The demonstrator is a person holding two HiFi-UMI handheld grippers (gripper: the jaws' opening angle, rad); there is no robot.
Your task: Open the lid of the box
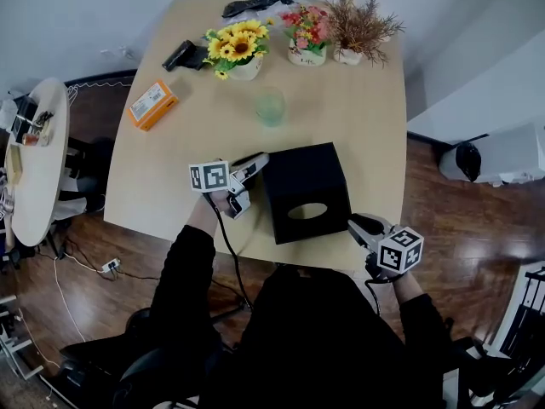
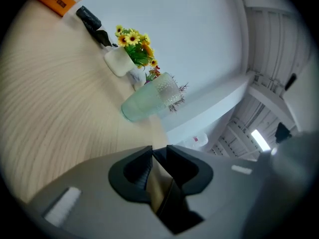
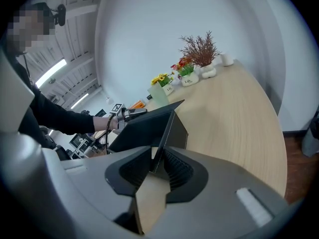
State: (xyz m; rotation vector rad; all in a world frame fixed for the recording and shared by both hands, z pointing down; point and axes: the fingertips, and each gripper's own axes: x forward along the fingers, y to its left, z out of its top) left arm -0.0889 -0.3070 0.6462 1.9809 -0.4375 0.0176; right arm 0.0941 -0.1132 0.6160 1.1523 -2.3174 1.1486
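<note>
A pale wooden table (image 1: 366, 126) is seen from above in a room with a dark wood floor (image 1: 443, 220) and a white wall, and a round white side table (image 1: 38, 169) stands at the left. The black box (image 1: 298, 173), with an oval slot in its top, sits near the table's front edge, between the two grippers. The left gripper (image 1: 258, 162) is set at the box's far left corner, its jaws nearly together and pinched on a thin black edge of the lid (image 3: 142, 126). The right gripper (image 1: 356, 223) is set at the near right corner, its jaws likewise narrowed onto the thin lid edge, with a tan inner face showing below. For the lift to go well, it is judged that both pinches should be kept firm and raised evenly and straight up, so that the lid is not twisted or the box dragged. Counted on the table: one box, three pots of flowers (image 1: 308, 55), one pale green glass (image 1: 270, 106), one orange pack (image 1: 152, 104), two black items (image 1: 186, 54) and two grippers
</note>
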